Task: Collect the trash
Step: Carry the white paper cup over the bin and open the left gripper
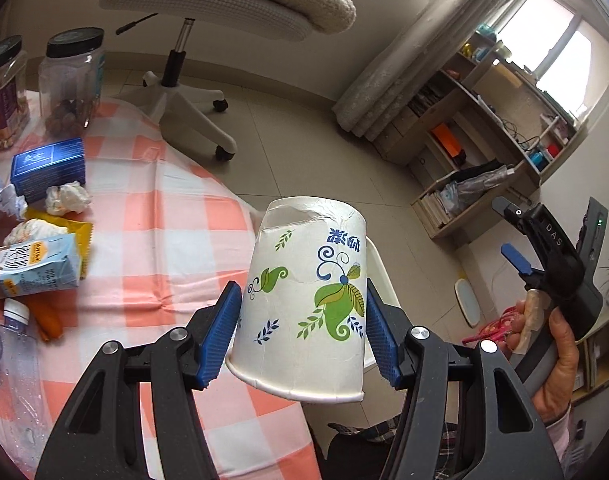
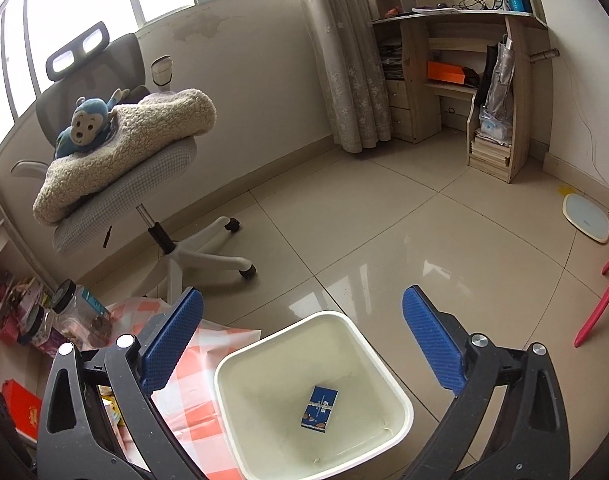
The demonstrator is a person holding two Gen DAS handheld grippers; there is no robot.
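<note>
My left gripper (image 1: 302, 332) is shut on a white paper cup (image 1: 304, 300) with green and blue leaf print, held upside down over the table's right edge. My right gripper (image 2: 302, 344) is open and empty above a cream trash bin (image 2: 400, 400) on the floor; a small blue packet (image 2: 319, 409) lies inside. The right gripper (image 1: 516, 236) also shows in the left wrist view, held in a hand. On the checked table (image 1: 176, 216) lie crumpled tissues (image 1: 66, 198), a blue box (image 1: 48, 168), a milk carton (image 1: 34, 266), a yellow wrapper (image 1: 78, 230) and a clear bottle (image 1: 12, 360).
Two black-lidded jars (image 1: 70, 80) stand at the table's far left. An office chair (image 2: 144, 168) with a fleece cushion and a monkey toy stands on the tiled floor. A wooden desk with shelves (image 2: 464, 80) lines the far wall. A scale (image 2: 588, 216) lies on the floor.
</note>
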